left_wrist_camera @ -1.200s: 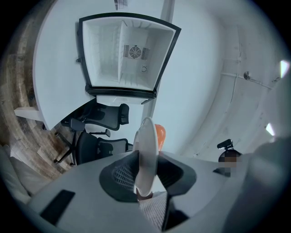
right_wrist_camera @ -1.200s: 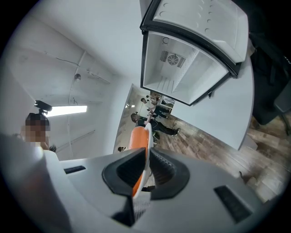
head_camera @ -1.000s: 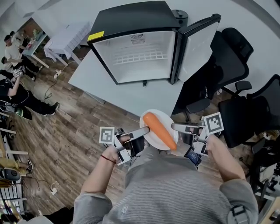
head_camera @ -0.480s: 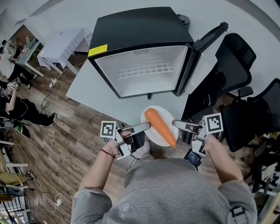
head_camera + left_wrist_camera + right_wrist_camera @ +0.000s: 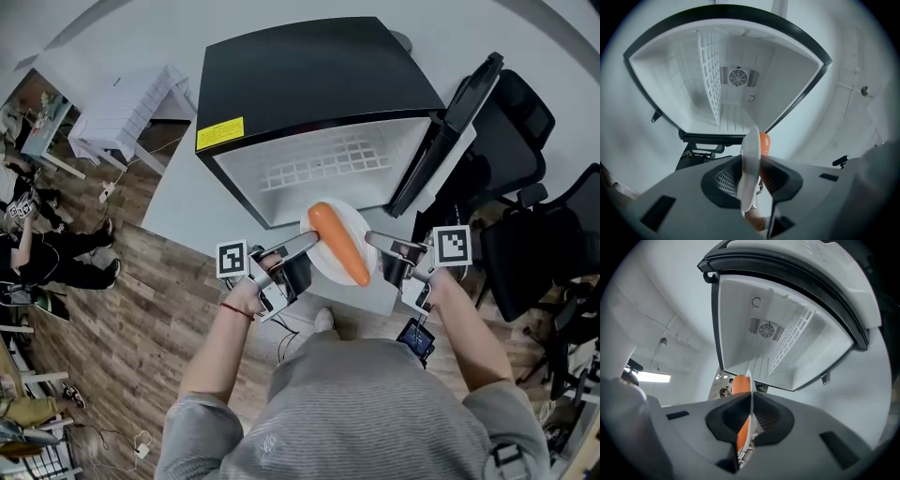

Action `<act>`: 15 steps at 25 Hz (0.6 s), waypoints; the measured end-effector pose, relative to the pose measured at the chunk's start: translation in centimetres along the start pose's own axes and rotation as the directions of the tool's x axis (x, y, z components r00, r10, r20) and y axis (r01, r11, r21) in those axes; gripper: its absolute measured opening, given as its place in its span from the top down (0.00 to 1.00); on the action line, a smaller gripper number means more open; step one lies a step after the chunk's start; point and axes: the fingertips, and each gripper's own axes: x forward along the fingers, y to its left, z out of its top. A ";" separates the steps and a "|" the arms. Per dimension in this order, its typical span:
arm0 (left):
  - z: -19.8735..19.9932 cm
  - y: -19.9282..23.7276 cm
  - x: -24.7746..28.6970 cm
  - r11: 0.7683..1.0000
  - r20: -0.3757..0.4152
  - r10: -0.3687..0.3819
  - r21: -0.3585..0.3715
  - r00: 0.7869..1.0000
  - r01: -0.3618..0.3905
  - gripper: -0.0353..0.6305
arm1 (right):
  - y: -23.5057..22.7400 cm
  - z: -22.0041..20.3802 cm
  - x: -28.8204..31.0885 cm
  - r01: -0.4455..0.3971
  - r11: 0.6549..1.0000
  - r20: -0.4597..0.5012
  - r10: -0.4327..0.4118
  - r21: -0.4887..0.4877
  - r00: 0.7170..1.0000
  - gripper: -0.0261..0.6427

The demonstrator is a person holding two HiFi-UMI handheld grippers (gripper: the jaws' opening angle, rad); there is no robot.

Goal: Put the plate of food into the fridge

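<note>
Found the plate [image 5: 360,229] in the air, level, right at the mouth of the fridge [image 5: 319,89] but, by the look of it, not yet inside, with the carrot [image 5: 339,244] lying lengthwise across it. Judged the opening, from the two gripper views, to lie just ahead of the plate's far rim.

Pinched the plate's left rim in the left gripper [image 5: 309,242], with jaws pressed onto the thin white edge. Pinched the right rim likewise in the right gripper [image 5: 373,240], with jaws almost together and only the rim between them. Set the two grippers roughly facing each other across the plate, with the left hand [image 5: 248,286] and the right hand [image 5: 436,281] behind them on the near side.

Counted as done: door [image 5: 457,122] swung wide open to the right, plate lifted and brought up to the fridge. Counted as left: passing the plate through the opening, setting it down on the wire shelf [image 5: 328,169] or on the bottom of the compartment, letting go on both sides, drawing the grippers out. Could not tell about shutting the door afterwards.

Saw nothing stored on the shelf, and a small fan grille [image 5: 737,76] on the back wall. Noted the pale table [image 5: 187,192] under the fridge, black office chairs [image 5: 525,248] near on the right, wooden floor [image 5: 141,300] on the left, and people [image 5: 28,234] at the far left.
</note>
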 end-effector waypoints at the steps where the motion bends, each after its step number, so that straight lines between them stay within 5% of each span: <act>1: 0.9 0.2 0.0 1.000 0.024 0.003 0.003 1.000 -0.003 0.79 | -0.2 0.6 0.5 0.007 1.000 0.017 -0.007 0.001 1.000 0.92; 8: 6.3 1.7 0.9 0.997 0.206 0.026 0.062 0.978 -0.040 0.79 | -3.0 3.8 2.6 0.058 0.997 0.125 -0.065 0.055 0.990 0.92; 15: 11.4 3.1 1.4 0.987 0.401 0.065 0.109 0.914 -0.118 0.79 | -5.8 6.8 4.6 0.090 0.986 0.249 -0.123 0.142 0.961 0.92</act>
